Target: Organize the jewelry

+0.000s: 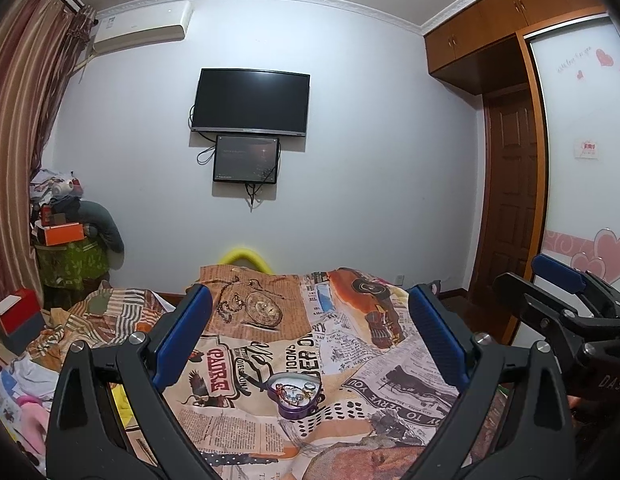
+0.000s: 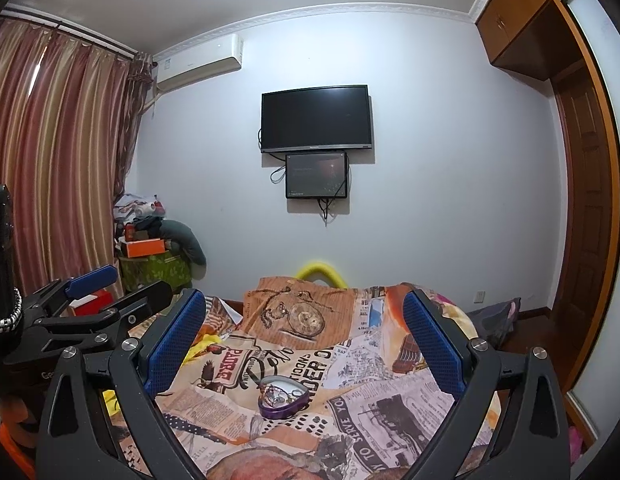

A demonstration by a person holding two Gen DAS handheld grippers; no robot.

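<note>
A purple heart-shaped tin lies open on the printed bedspread, with tangled jewelry inside. It also shows in the right wrist view. My left gripper is open and empty, held above and behind the tin. My right gripper is open and empty at about the same height. The right gripper shows at the right edge of the left wrist view. The left gripper shows at the left of the right wrist view.
The bed is covered by a newspaper-print bedspread. A pile of boxes and clothes stands at the far left by the curtain. A TV hangs on the far wall. A wardrobe and door are at the right.
</note>
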